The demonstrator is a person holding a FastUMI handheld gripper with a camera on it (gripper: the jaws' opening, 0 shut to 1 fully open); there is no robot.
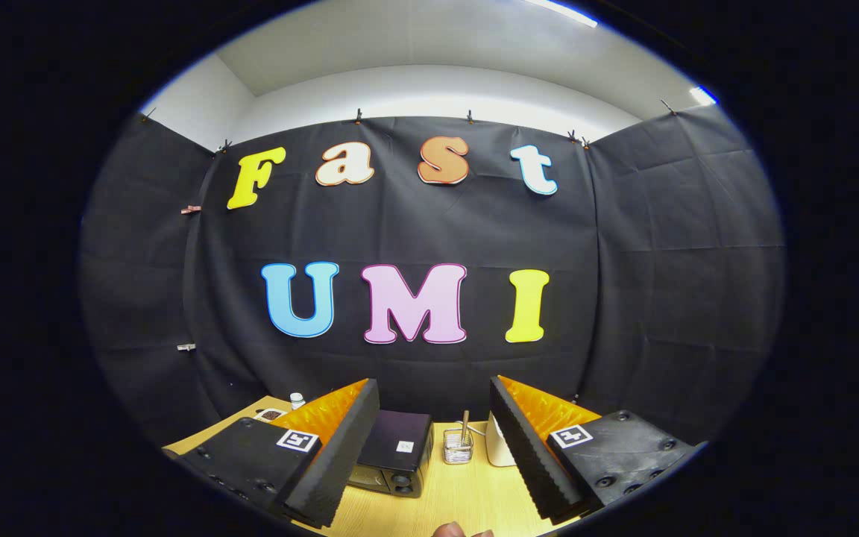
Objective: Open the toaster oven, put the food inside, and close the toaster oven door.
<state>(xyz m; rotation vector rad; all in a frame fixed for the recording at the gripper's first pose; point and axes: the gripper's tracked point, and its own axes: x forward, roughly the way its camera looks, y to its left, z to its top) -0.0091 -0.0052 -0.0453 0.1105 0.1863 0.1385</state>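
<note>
Gripper point(435, 447) sits high above the wooden table point(467, 496), and you have its two fingers spread wide apart with nothing between the pads. Nothing touches either finger.

Toaster oven point(394, 453), dark with a flat top, stands on the table just ahead of the left finger, which hides its near left corner. You see its top face, a small pale sticker on that top, and a strip of the front with two round knobs at the right end. Whether the door is open or closed you cannot tell from this angle; the front is mostly cut off by the finger and seen steeply from above.

Wire mesh holder point(458, 446) stands just right of the oven, apart from it, roughly in the middle of the gap between the fingers, with a thin stick upright in it. A white appliance point(500, 447) sits beyond it, partly behind the right finger; a pale cord runs from its side toward the holder.

Behind the left finger, near the table's far corner, you find a small white-capped bottle point(296, 400) and beside it a shallow dish point(271, 415) holding something dark and grainy. What the contents are you cannot tell.

A fingertip point(450, 530) of a person's hand shows at the table's near edge, between the fingers.
</note>
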